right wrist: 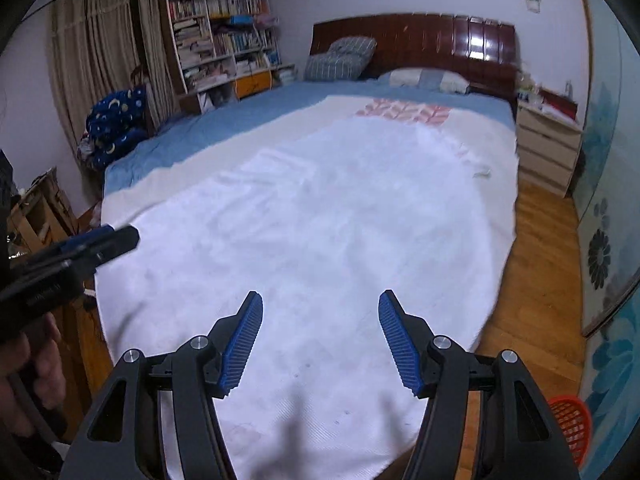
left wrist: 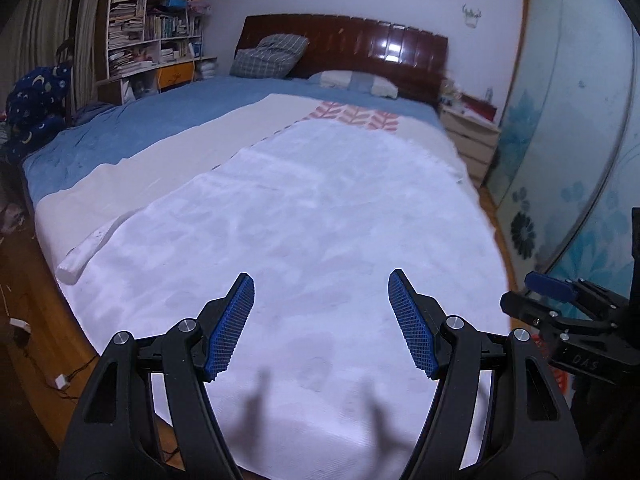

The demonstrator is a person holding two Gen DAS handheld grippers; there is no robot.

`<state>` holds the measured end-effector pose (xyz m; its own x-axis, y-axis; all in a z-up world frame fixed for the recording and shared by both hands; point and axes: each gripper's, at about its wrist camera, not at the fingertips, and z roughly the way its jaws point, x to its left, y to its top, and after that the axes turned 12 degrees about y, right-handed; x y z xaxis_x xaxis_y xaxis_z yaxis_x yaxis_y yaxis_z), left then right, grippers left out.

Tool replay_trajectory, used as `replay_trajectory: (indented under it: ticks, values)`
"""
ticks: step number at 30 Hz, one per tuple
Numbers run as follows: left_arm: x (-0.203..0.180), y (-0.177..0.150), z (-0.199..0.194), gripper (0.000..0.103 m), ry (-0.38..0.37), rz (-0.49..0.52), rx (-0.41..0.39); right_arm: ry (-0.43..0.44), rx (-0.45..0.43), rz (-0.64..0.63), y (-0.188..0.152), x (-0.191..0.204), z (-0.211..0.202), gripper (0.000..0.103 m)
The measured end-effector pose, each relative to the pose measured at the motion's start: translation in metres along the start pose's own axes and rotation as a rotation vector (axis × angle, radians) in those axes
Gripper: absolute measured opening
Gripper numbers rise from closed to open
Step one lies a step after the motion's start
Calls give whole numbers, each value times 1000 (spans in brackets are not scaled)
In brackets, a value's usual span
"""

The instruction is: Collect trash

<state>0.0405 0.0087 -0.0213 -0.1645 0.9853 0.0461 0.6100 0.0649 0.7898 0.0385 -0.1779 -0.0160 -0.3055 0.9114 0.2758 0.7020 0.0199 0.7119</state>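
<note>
Both the left gripper point(left wrist: 321, 322) and right gripper point(right wrist: 321, 338) hang empty with jaws apart over the white sheet point(right wrist: 320, 220), and the only likely trash, a small crumpled scrap point(right wrist: 482, 172), lies far ahead-right, nearer the right one.

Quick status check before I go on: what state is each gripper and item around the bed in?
left gripper: open, empty, over the bed.
right gripper: open, empty.
white cover: spread flat on the bed.
red basket: upright on the floor, contents unclear.
</note>
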Motion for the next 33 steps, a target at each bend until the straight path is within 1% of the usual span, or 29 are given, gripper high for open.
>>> replay_trajectory:
  ticks: [2,6,10,13,17,20,26,30,33]
  values:
    - [1,-1,6,70,8,3,10,-1,17,14,2,-5,16,61]
    - [3,-5,13,70,-4,-6,29,-3,24,35,8,-14,34,61]
    - [-4,-4,12,70,-15,-4,22,-9,10,40,13,-19,38,61]
    - [-8,-5,9,70,-24,0,14,-21,-5,49,13,-25,34,63]
    - [-10,-7,7,74,-24,-7,11,-45,-8,37,11,-28,29,63]
    - [-11,-9,8,74,-22,-12,22,-42,-20,39,11,-30,24,65]
    - [-14,-9,0,74,-14,-13,5,-43,-55,54,11,-36,9,67]
    - [-15,-11,-5,74,-3,-9,-1,-46,-59,62,10,-40,5,67]
    - [-16,-13,-10,76,10,-6,-7,-44,-65,57,8,-40,2,67]
